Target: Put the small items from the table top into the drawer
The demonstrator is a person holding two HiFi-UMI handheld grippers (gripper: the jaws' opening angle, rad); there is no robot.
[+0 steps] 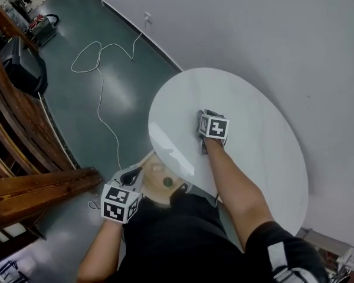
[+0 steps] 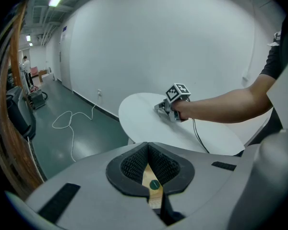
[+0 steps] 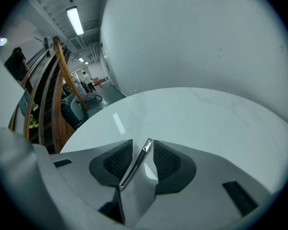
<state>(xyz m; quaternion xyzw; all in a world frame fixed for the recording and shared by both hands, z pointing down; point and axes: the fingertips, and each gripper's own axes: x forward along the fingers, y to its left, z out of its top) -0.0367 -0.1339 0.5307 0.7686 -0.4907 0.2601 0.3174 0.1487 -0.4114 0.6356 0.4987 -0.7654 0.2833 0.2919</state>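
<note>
On the white table (image 1: 253, 158), between the parted jaws of our right gripper (image 3: 143, 143), we've got a thin metal strip (image 3: 134, 164), and the pads aren't squeezing it. Below the table's near edge the wooden drawer (image 1: 155, 173) stands open with a small green round thing (image 1: 167, 182) inside. Our left gripper (image 2: 146, 145) hangs over that drawer, jaws closed tip to tip and empty.
</note>
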